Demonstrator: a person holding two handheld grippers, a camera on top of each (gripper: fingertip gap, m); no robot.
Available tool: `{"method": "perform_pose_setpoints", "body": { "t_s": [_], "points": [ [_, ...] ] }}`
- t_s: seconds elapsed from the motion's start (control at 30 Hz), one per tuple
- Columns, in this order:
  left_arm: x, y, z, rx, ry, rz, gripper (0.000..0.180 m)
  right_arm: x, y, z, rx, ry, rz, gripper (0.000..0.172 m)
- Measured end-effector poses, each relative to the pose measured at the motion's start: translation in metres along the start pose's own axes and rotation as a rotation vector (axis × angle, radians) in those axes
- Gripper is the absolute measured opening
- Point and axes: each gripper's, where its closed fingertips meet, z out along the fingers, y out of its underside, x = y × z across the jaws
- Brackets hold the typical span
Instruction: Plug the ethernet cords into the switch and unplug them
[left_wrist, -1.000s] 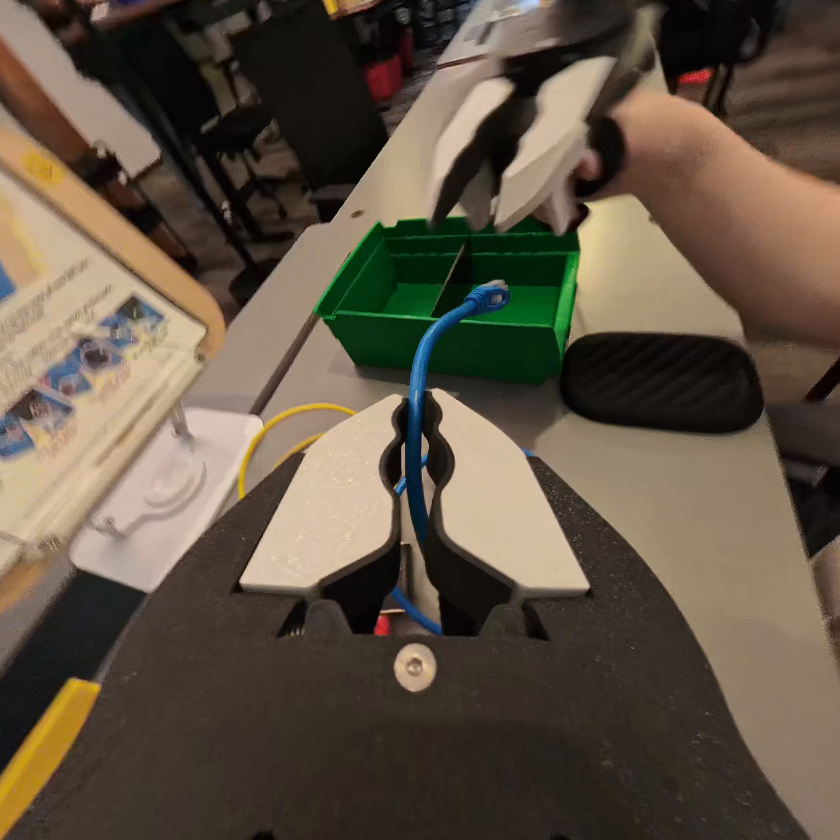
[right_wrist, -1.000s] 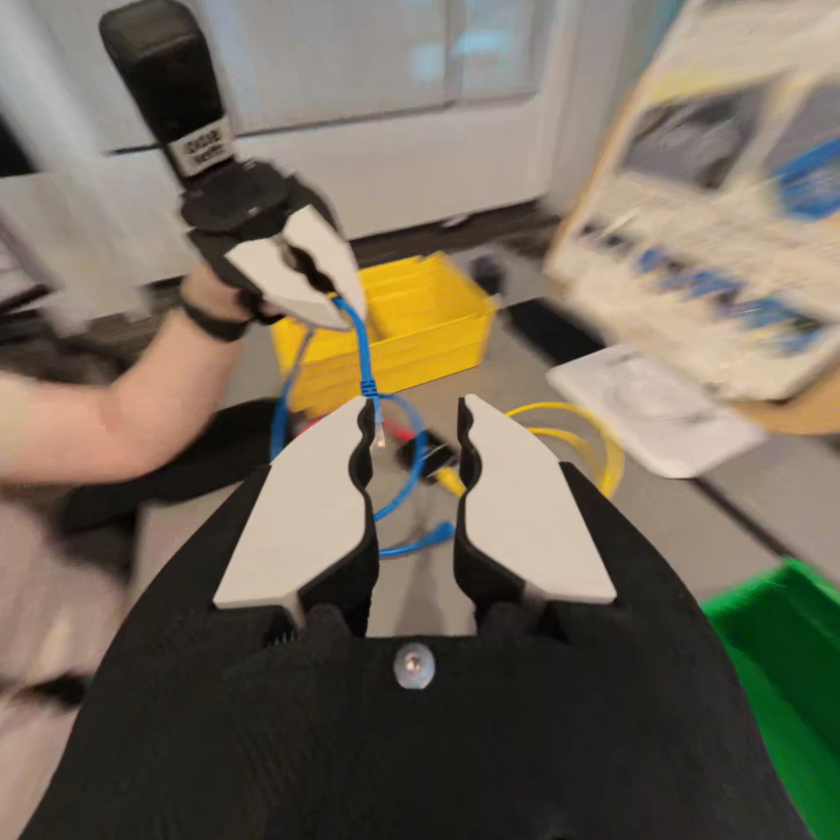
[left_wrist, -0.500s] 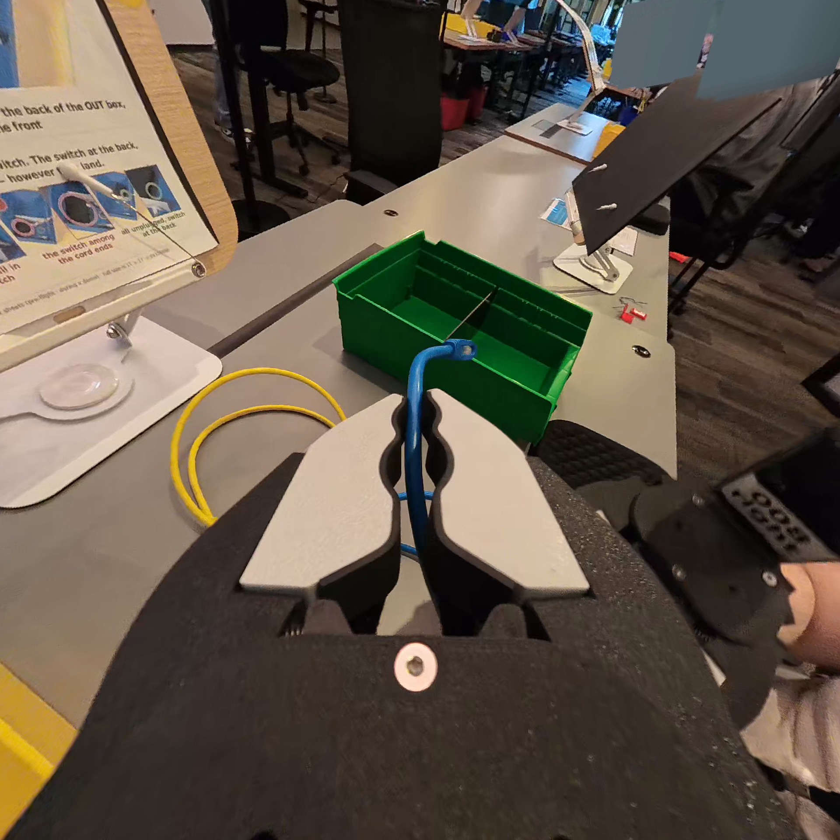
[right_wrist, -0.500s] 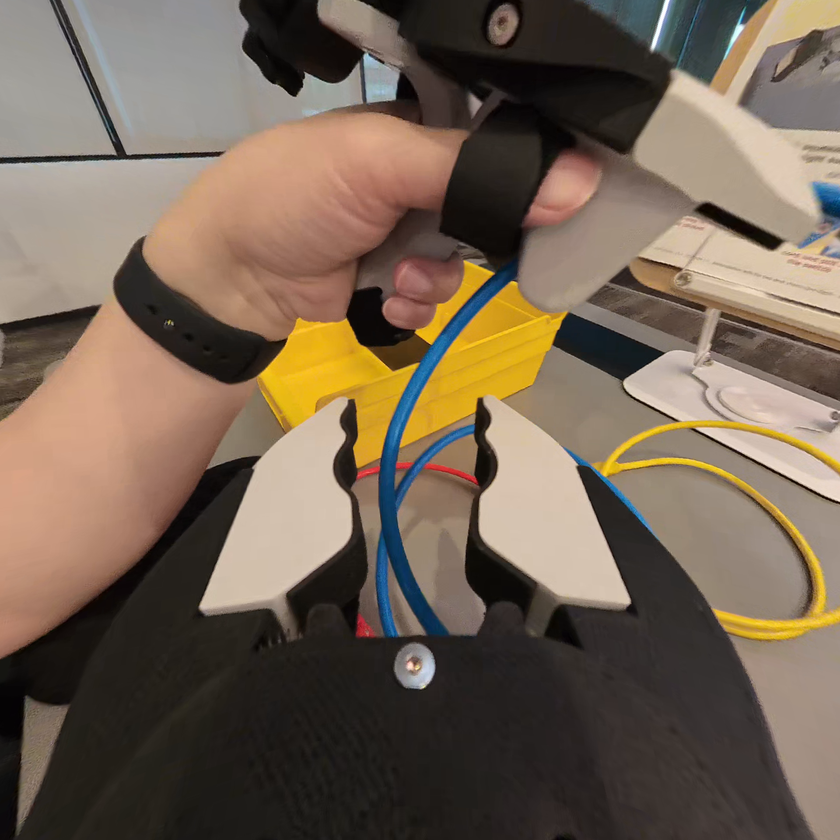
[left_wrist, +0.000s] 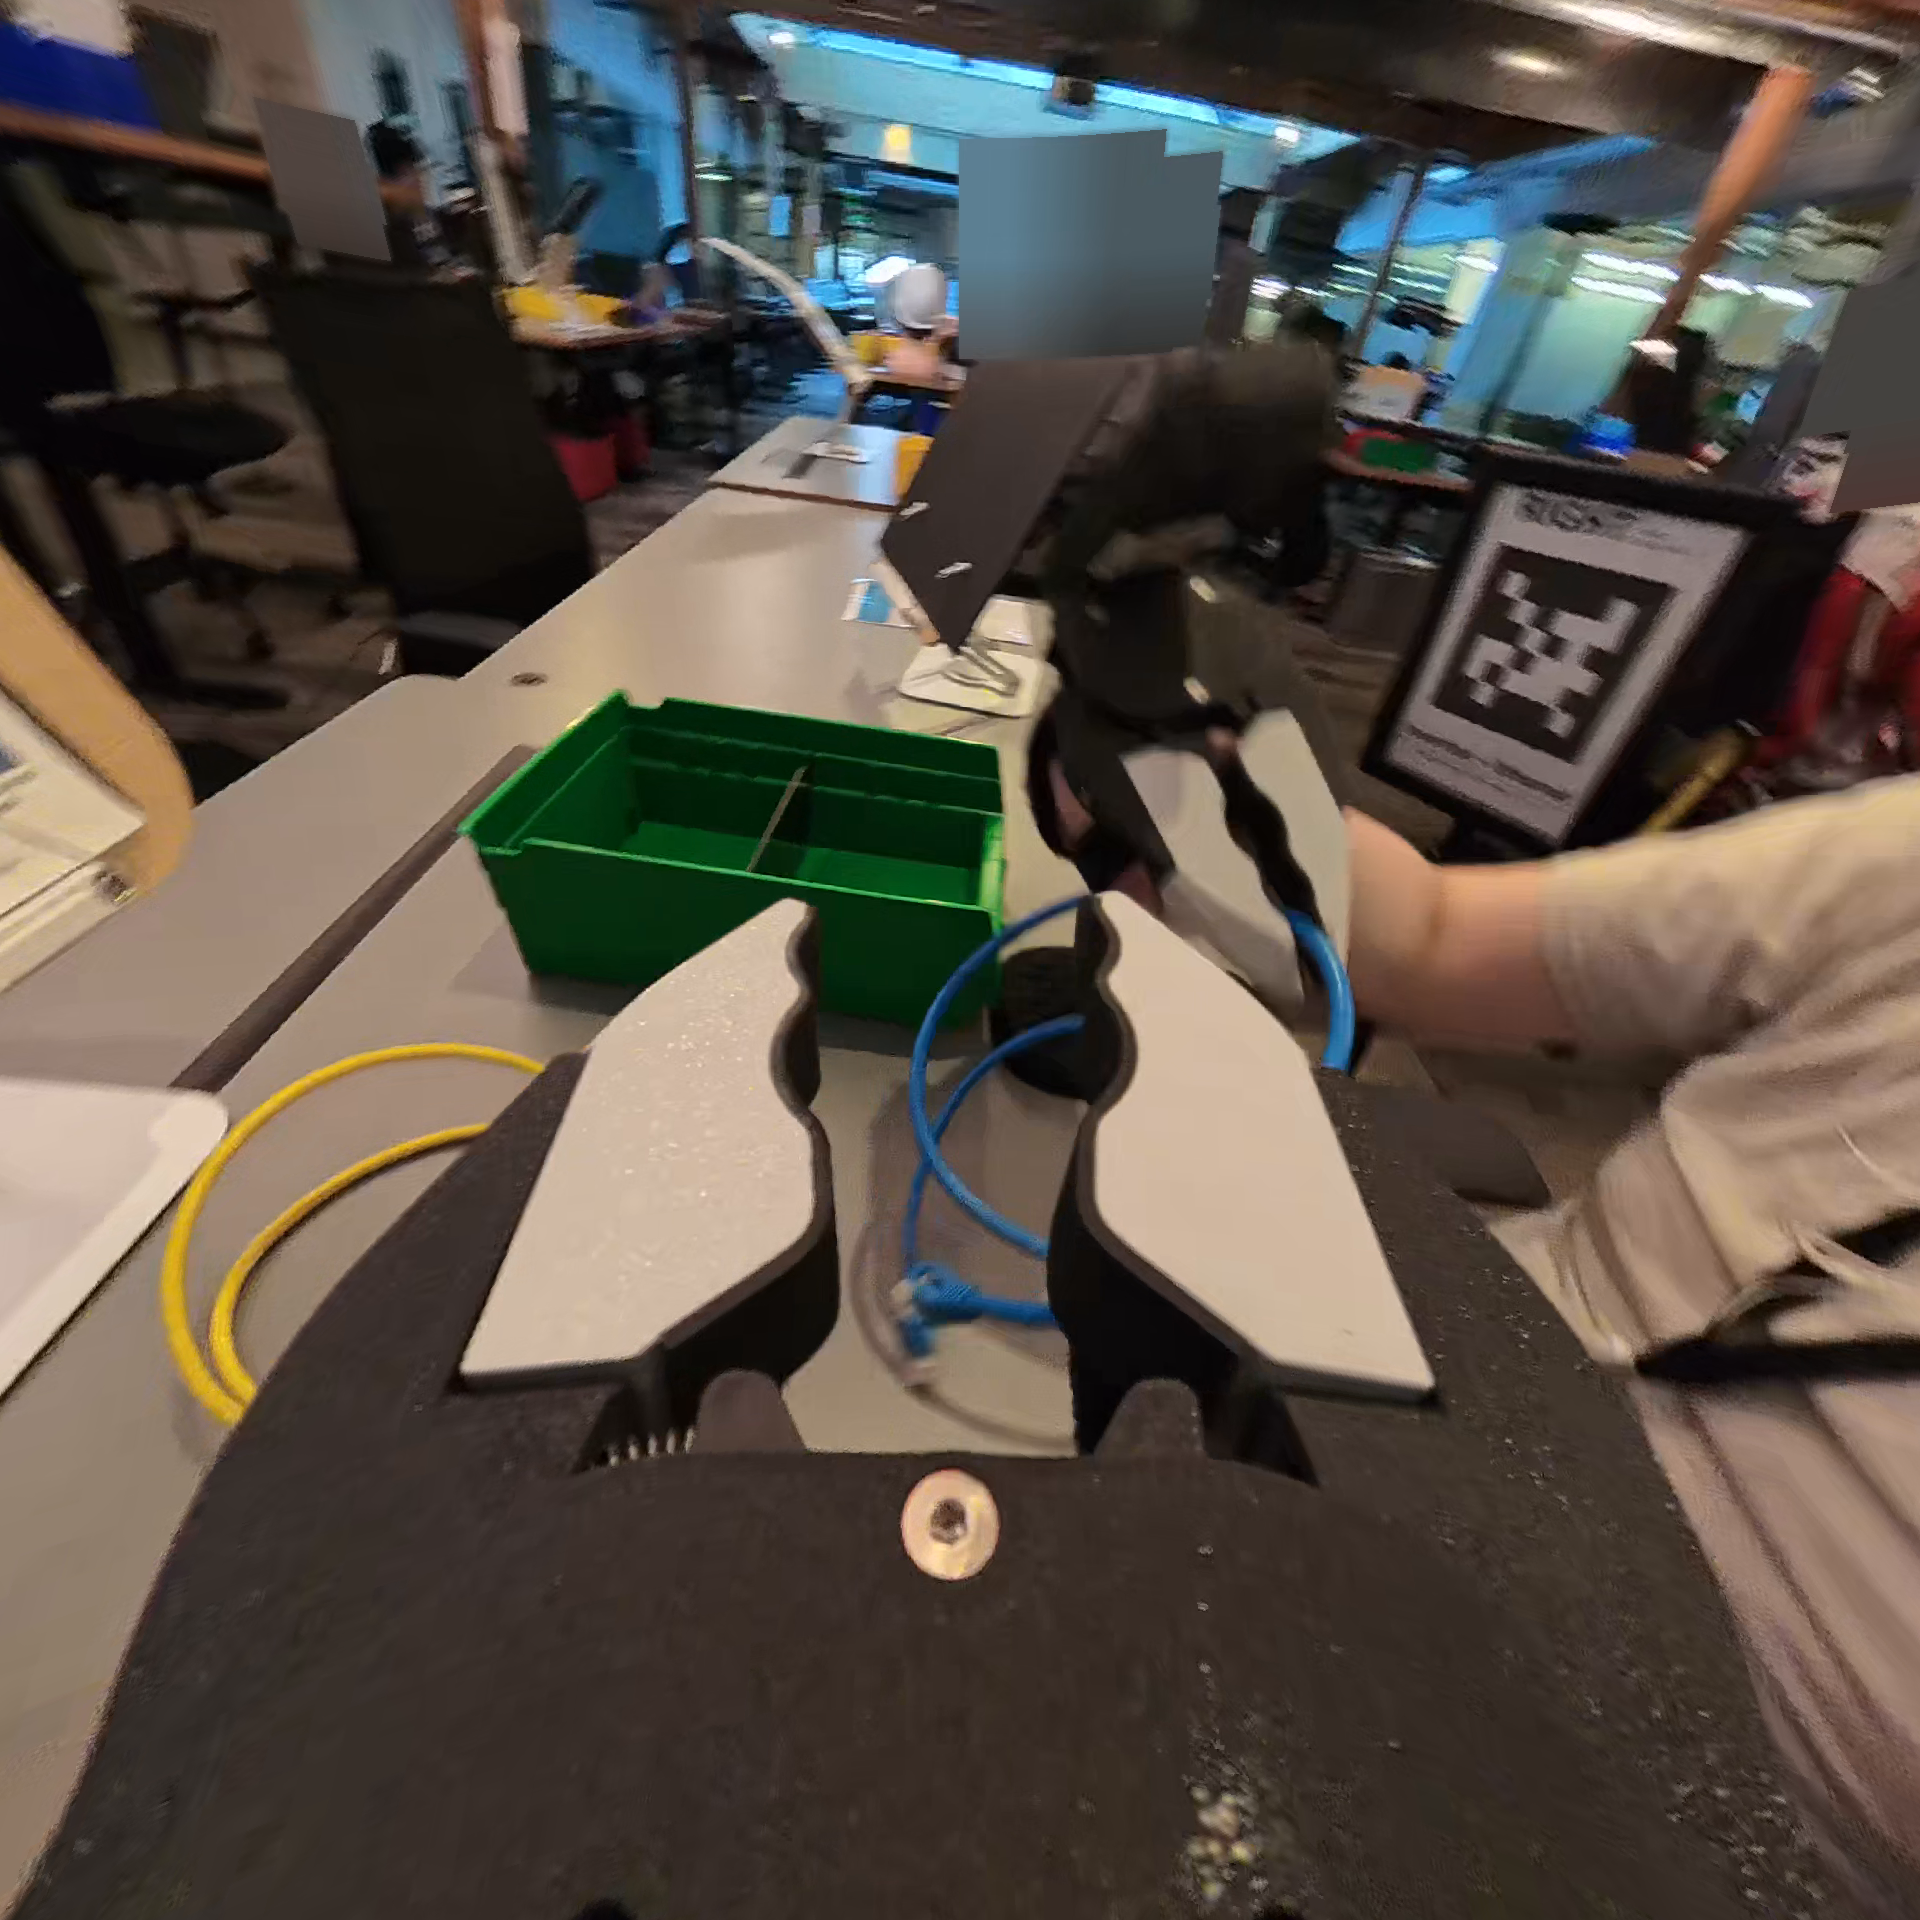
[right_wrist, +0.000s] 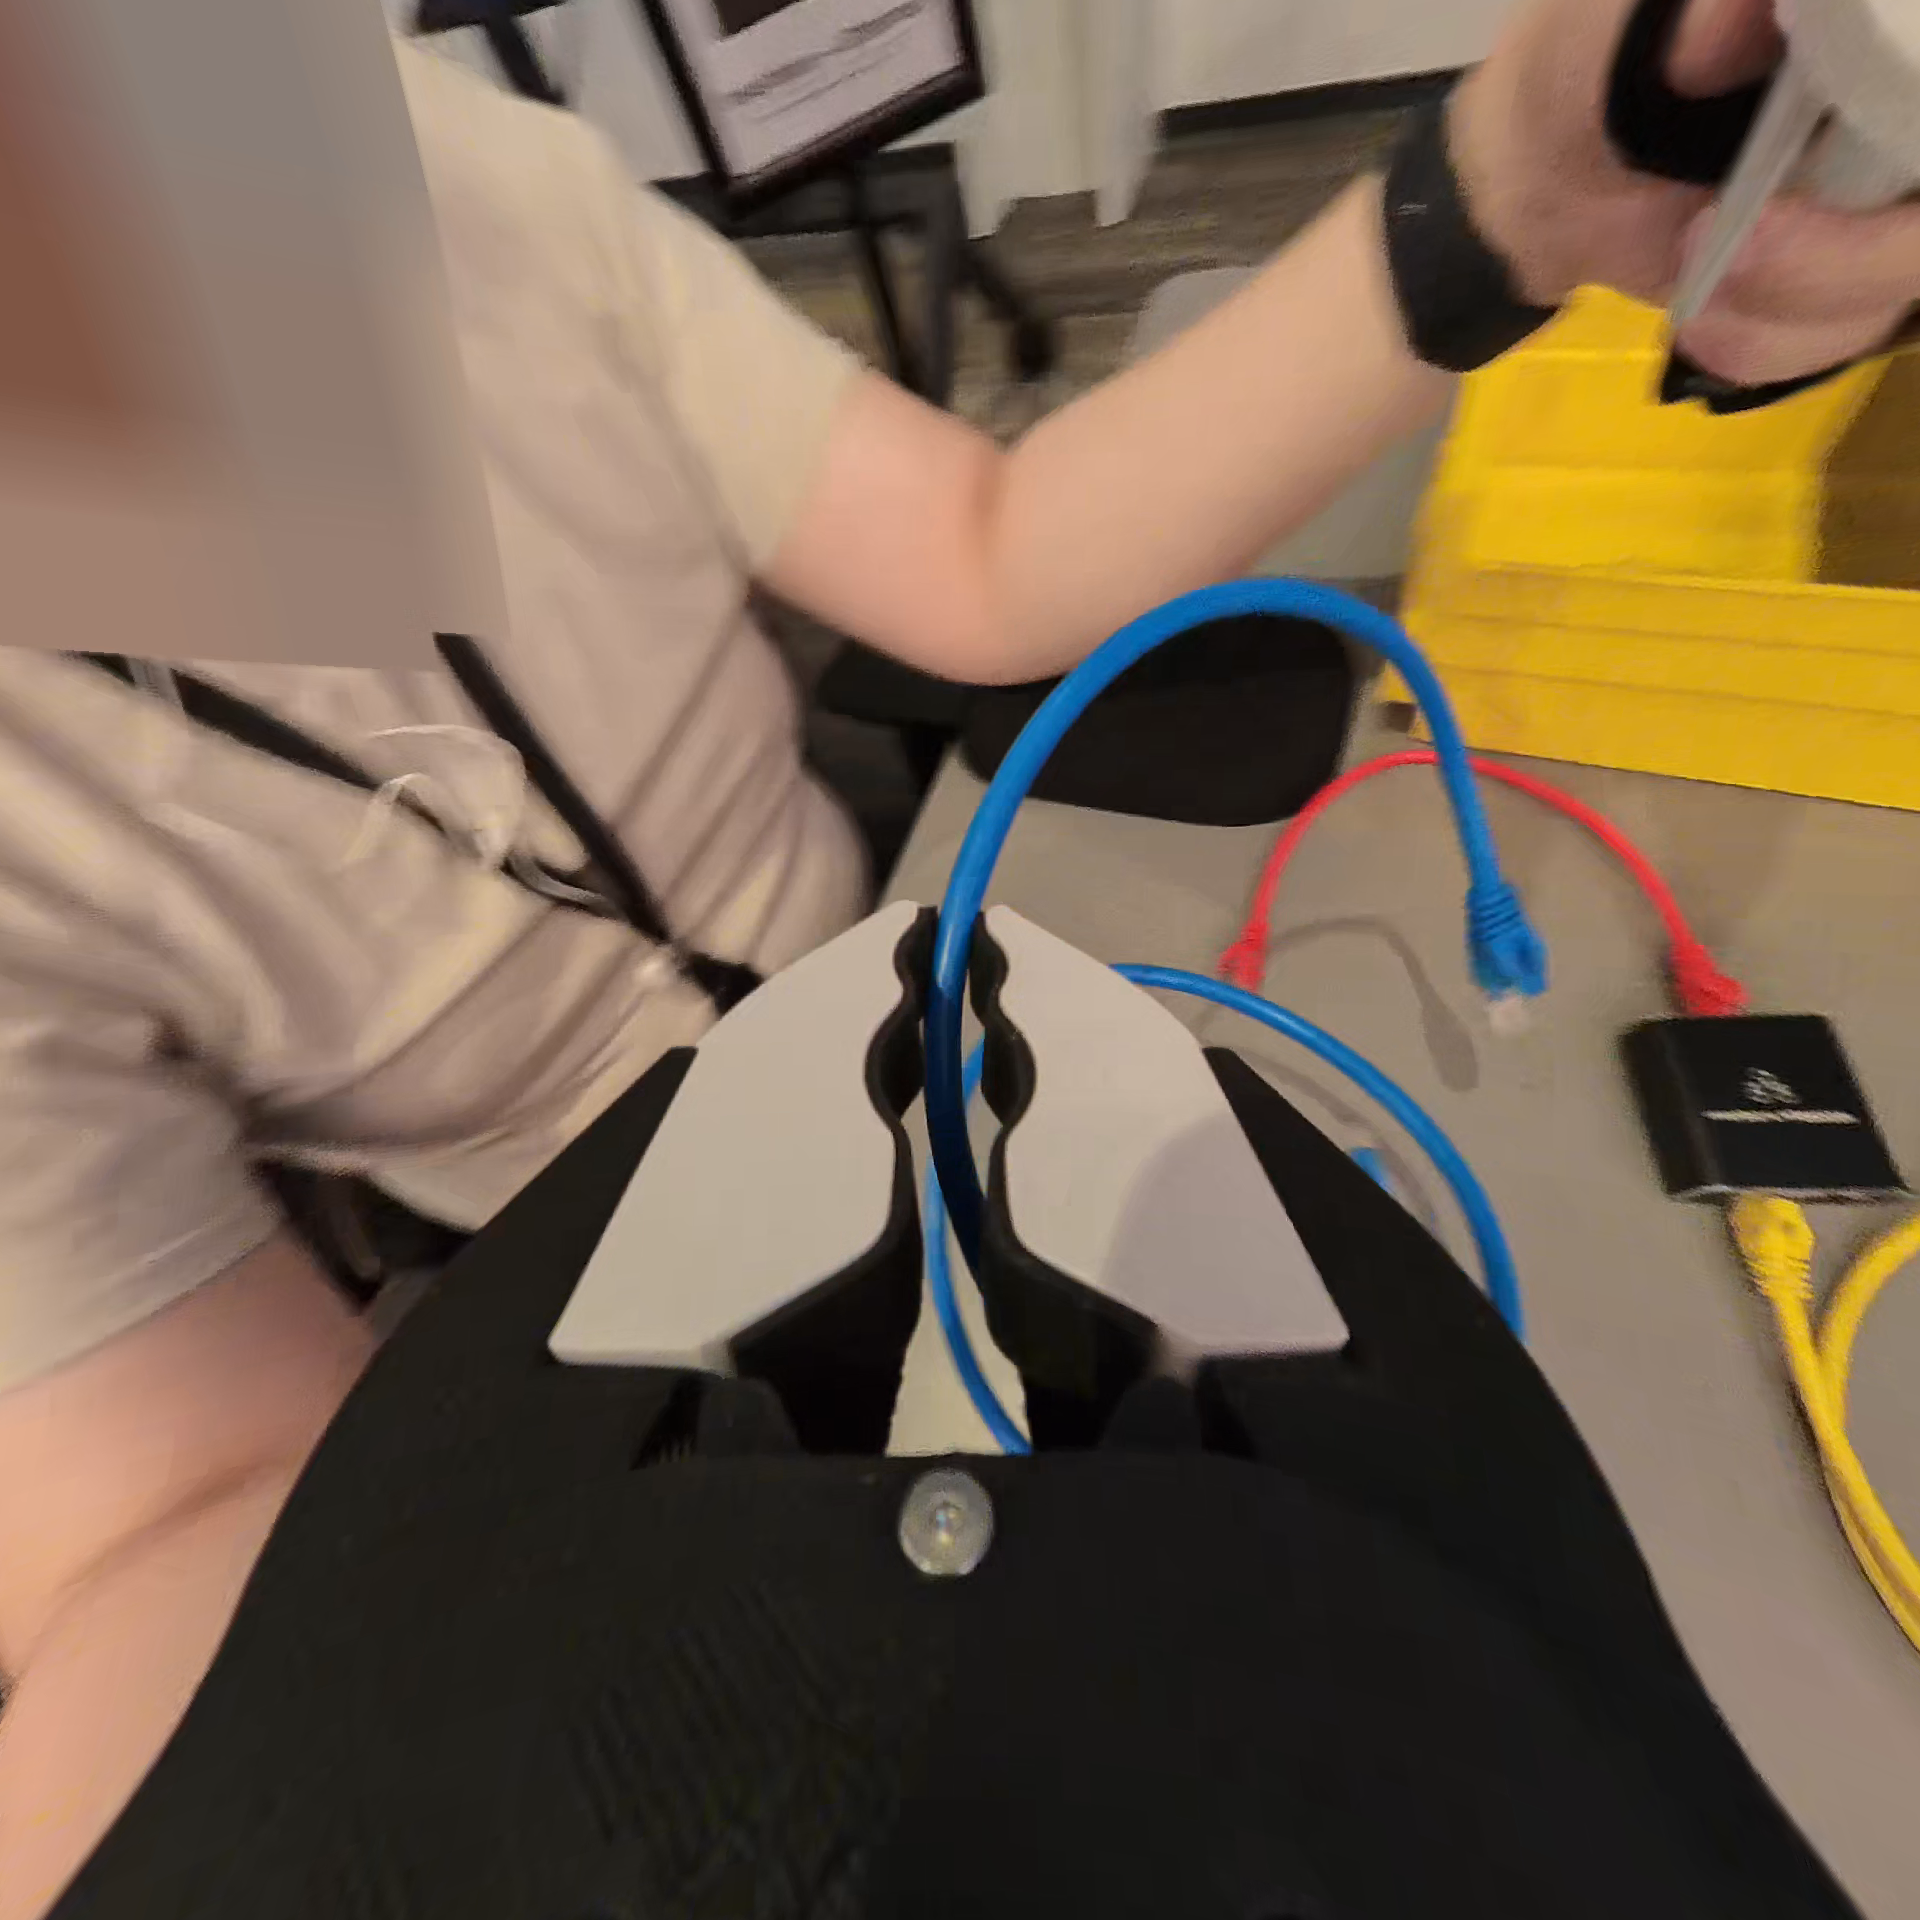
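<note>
A: Grey counter (right_wrist: 1195, 852) first, then the bins: a green bin (left_wrist: 727, 894) at the far end, a yellow bin (right_wrist: 1662, 623) by the person's arm.

B: And the switch?

A: The small black switch (right_wrist: 1766, 1107) lies flat on the counter. A red cord (right_wrist: 1621, 852) appears plugged into its far edge and a yellow cord (right_wrist: 1782, 1262) into its near edge.

B: So two seem to be in. The blue one?

A: The blue cord (right_wrist: 1039, 665) is not yet in. The right tongs (right_wrist: 952, 920) are closed on it, pads pressing both sides, and it arches over so its plug (right_wrist: 1501, 940) hangs just short of the switch.

B: The left tongs?

A: The left tongs (left_wrist: 948, 914) gape wide with nothing held; the cord's other plug (left_wrist: 940, 1304) lies on the counter below them.

B: Left to do, I'd judge: seat that plug, then pull all of them out.
</note>
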Motion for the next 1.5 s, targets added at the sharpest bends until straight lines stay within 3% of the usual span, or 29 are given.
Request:
{"method": "perform_pose_setpoints", "body": {
  "t_s": [0.23,0.5,0.67,0.8,0.9,1.1,1.2,1.27,1.4,1.5],
  "points": [
    [0.064,0.022,0.000,-0.043,0.412,0.112,0.047,-0.046,-0.030,-0.042,-0.002,-0.262,-0.166,0.006],
    [0.108,0.008,-0.001,0.102,0.650,0.238,0.048,-0.070,-0.081,-0.087,0.233,-0.397,-0.443,0.006],
    [0.125,-0.002,0.000,0.170,0.684,0.301,0.044,-0.068,-0.095,-0.106,0.331,-0.472,-0.512,0.006],
    [0.126,-0.014,0.002,0.217,0.633,0.329,0.018,-0.059,-0.094,-0.109,0.364,-0.479,-0.522,0.006],
    [0.111,-0.018,0.008,0.180,0.490,0.353,0.017,-0.045,-0.087,-0.111,0.400,-0.449,-0.478,0.005],
    [0.068,-0.025,-0.013,0.039,0.033,0.480,0.016,0.046,-0.059,-0.093,0.409,-0.040,-0.214,0.012],
    [0.059,-0.021,-0.022,-0.049,-0.101,0.537,0.016,0.103,-0.041,-0.088,0.397,0.232,-0.076,0.036],
    [0.046,-0.015,-0.022,-0.120,-0.204,0.566,0.015,0.128,-0.032,-0.095,0.439,0.366,-0.011,0.041],
    [0.023,0.009,-0.007,-0.267,-0.259,0.550,0.014,0.134,-0.029,-0.123,0.643,0.539,0.086,0.041],
    [0.002,0.024,0.005,-0.322,-0.277,0.514,0.014,0.108,-0.027,-0.112,0.711,0.564,0.098,0.035]
  ]
}}
